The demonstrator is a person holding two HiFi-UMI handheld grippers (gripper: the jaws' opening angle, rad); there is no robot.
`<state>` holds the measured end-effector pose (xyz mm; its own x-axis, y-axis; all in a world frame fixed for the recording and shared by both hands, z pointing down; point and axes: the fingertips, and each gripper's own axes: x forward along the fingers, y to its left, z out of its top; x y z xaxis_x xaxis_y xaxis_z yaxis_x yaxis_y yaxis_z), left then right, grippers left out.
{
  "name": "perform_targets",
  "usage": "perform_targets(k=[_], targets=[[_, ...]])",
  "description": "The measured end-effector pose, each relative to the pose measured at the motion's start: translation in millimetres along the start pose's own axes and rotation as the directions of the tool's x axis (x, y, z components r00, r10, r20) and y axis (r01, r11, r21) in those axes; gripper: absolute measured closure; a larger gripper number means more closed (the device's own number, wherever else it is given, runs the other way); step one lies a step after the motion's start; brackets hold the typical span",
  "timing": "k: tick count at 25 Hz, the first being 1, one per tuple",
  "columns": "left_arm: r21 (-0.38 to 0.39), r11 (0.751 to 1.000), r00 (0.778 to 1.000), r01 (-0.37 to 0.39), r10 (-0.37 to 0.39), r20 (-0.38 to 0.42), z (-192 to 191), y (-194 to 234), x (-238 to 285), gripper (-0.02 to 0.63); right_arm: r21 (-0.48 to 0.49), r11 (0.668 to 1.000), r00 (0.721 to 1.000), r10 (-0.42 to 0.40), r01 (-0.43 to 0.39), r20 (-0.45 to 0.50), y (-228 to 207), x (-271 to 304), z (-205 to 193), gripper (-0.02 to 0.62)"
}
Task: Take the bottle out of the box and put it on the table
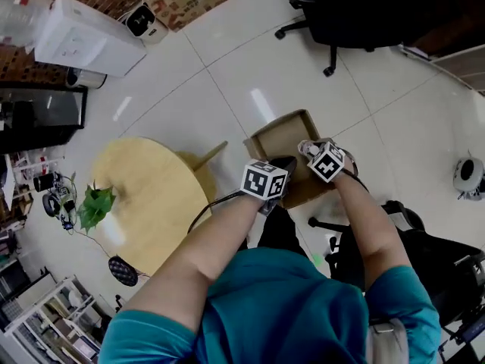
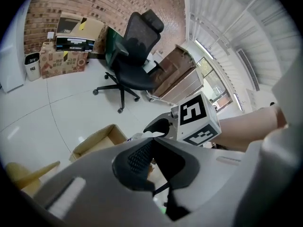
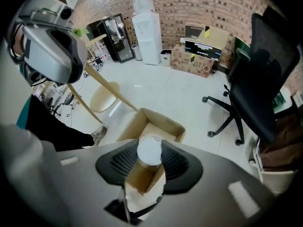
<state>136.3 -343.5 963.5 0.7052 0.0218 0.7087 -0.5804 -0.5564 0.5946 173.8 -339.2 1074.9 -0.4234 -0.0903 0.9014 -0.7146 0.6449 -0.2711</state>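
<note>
Head view recorded a white tiled floor [image 1: 303, 82], a round wooden tabletop [image 1: 151, 188] at left, and an open cardboard box [image 1: 284, 131] standing on the floor beside it. Left gripper [image 2: 154, 138], fingers closed together with nothing seen between them, hung just beside the right gripper [image 3: 149, 145]. Right gripper's fingers gripped the bottle [image 3: 148, 152] at its white cap, above the box.

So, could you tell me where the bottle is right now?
In the right gripper view, the bottle is gripped between the jaws of the right gripper, directly over the open cardboard box on the floor.
</note>
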Motion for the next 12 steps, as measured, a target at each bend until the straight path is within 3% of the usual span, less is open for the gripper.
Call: perform_targets(k=[3,6,12], targets=[[0.024,1.000,0.996,0.019,-0.021,0.085,18.1,-54.2,-40.7,0.606,-0.142,0.988,0.998,-0.048,0.055,0.048,9.8,-77.9,27.4,0.447],[0.063,0.998,0.989,0.025,-0.034,0.147,25.6,-85.0,-97.9,0.606,-0.191,0.982,1.000,0.005,-0.001,0.020,54.6,-129.9,43.1,0.448],[0.067,0.998,0.955,0.000,-0.020,0.295,2.9,-102.8,-249.6,0.606,-0.322,0.943,0.997,0.072,-0.079,-0.035,163.3,-200.2,97.9,0.448]])
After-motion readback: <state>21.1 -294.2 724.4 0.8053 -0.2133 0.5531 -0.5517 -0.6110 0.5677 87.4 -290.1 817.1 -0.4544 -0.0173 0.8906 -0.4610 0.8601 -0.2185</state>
